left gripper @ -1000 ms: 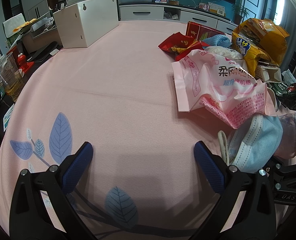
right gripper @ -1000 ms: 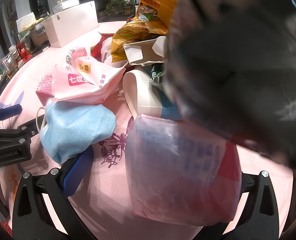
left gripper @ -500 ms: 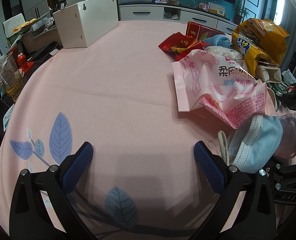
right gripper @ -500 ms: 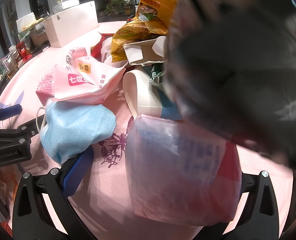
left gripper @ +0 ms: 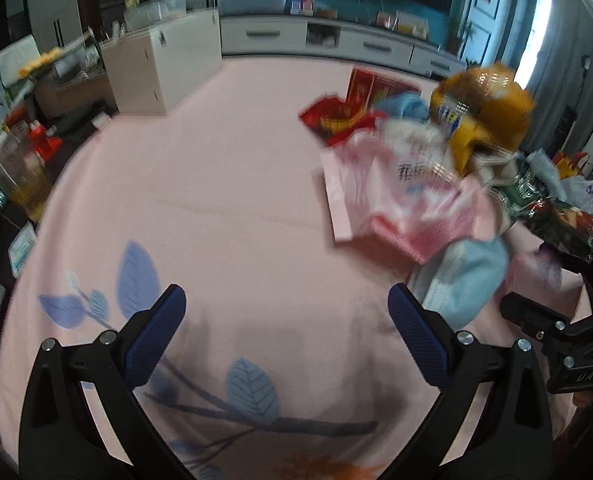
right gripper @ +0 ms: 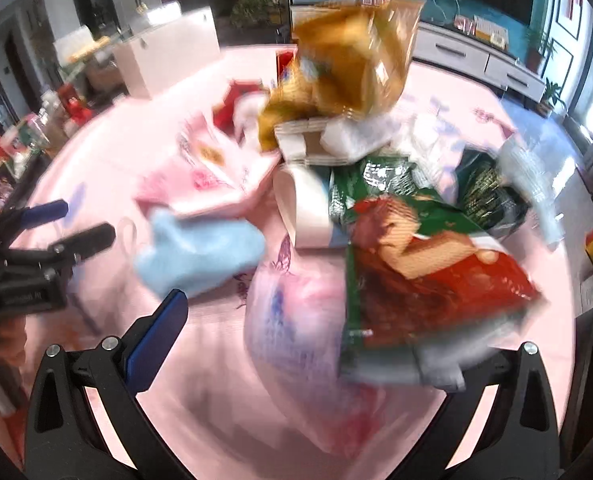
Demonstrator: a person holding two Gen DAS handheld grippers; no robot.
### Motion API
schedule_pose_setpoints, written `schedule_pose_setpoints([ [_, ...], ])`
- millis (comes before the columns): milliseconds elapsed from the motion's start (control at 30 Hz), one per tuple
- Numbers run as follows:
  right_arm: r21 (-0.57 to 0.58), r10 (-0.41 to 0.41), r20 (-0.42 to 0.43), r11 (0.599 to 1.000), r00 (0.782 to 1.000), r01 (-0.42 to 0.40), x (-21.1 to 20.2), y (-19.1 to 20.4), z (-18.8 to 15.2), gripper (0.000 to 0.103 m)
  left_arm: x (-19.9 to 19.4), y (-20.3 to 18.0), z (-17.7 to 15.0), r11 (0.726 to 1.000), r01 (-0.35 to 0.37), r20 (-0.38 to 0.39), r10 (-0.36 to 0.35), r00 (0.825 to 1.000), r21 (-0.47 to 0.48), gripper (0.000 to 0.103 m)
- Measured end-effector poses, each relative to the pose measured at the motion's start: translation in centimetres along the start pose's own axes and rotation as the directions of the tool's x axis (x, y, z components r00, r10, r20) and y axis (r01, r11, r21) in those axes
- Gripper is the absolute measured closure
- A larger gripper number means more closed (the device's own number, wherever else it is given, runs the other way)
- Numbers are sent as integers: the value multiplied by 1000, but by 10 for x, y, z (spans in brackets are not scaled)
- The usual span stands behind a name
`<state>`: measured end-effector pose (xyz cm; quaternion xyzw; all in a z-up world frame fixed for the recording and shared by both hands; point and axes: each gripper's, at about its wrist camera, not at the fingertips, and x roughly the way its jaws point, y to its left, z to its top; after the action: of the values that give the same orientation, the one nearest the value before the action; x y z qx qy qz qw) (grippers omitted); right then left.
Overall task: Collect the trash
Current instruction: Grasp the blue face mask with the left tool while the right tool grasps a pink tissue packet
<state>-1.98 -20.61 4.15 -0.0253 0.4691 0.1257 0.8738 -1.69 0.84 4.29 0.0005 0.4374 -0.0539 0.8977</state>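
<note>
Since a second ago the dark mass that filled the right wrist view has cleared away, uncovering a green-and-red snack bag (right gripper: 428,280) and more of the heap; both views are now smeared by motion. The pink tablecloth (left gripper: 216,200) carries the trash heap along its right side. Only the left wrist view shows the wide bare stretch of cloth with its blue leaf print (left gripper: 138,280) and the white box (left gripper: 164,68) far off. The left gripper (left gripper: 286,330) hangs spread and empty over bare cloth. The right gripper (right gripper: 316,344) seems spread around a pale pink plastic bag (right gripper: 296,328), though blur hides any contact. A blue face mask (right gripper: 200,256) lies just beside the pink tissue pack (left gripper: 400,196).
</note>
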Motion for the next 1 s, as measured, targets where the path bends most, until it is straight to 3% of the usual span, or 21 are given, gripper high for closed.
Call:
schedule_pose_setpoints([
  [100,41,25,49,999,998,-27,-26,-7,7,4,-23,7,6,995,89,30,-88,996,-39,3],
  [200,89,29,76,995,997,-35,-46,-17,11,11,-33,9,13,982,165,30,-163,986,-92,3],
  [367,171,17,57,985,998,-27,-58,-36,3,13,-27,-21,10,958,284,9,-284,959,-41,5],
  [600,220,90,12,971,996,-90,-59,-26,-28,13,10,-66,2,936,352,-79,-351,933,3,16],
  [733,230,128,-36,966,991,-116,-43,-15,-51,15,30,-74,-2,943,332,-125,-330,936,-6,22],
  [933,215,105,-95,973,990,-83,-22,-5,-56,24,53,-70,-3,914,396,-142,-405,903,-87,52],
  [1000,213,98,-91,974,991,-77,-22,-4,-57,27,55,-67,-4,914,394,-132,-405,905,-100,73],
])
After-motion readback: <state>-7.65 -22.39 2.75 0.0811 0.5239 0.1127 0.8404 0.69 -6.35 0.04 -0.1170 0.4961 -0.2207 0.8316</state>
